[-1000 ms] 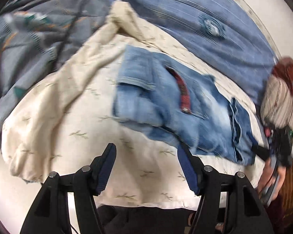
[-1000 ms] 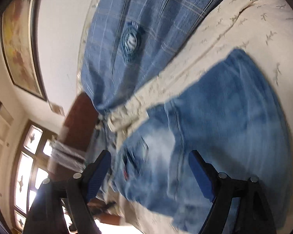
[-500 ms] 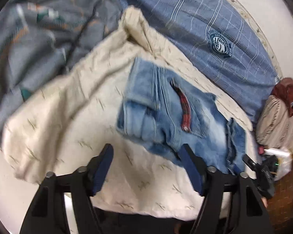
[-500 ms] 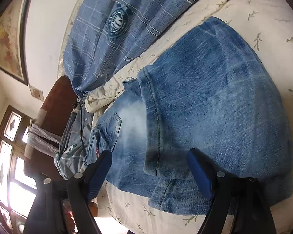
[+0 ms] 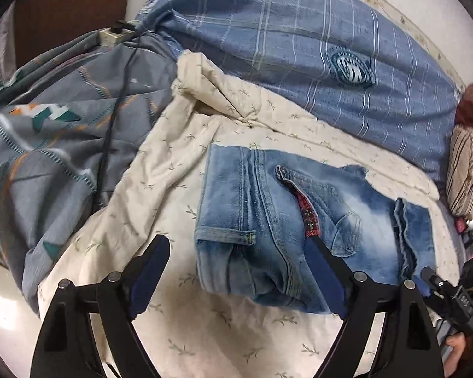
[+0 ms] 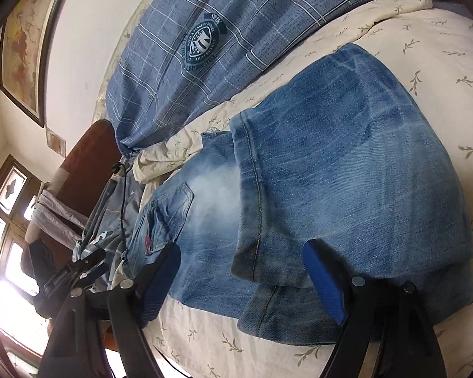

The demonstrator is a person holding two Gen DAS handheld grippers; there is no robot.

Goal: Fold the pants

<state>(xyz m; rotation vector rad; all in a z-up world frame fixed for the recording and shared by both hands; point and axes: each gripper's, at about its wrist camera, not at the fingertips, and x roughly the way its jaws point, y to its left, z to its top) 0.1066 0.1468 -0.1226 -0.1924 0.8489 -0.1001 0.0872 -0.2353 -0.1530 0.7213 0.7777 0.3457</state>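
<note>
Faded blue jeans (image 5: 268, 208) lie folded into a short stack on the cream leaf-print sheet (image 5: 173, 163), a red-lined pocket showing. My left gripper (image 5: 236, 241) hovers over the stack's near end. Its jaws are opening, and its blue pads touch no cloth. In the right wrist view the jeans (image 6: 331, 157) fill the middle, one folded leg on top. My right gripper (image 6: 241, 247) stands open just above their near edge, holding nothing. The right gripper (image 5: 438, 286) also shows at the left view's lower right, and the left gripper (image 6: 75, 271) at the right view's left edge.
A blue plaid quilt with a round badge (image 5: 299, 47) lies beyond the jeans. A grey patterned blanket (image 5: 47, 141) with a power strip and cable (image 5: 116, 33) is bunched at the left. A striped cushion (image 5: 466, 170) sits at the right, and a framed picture (image 6: 22, 47) hangs on the wall.
The left gripper's fingers have spread wider and it has drawn back and up from the jeans. The right gripper's view has steadied over the folded leg.
</note>
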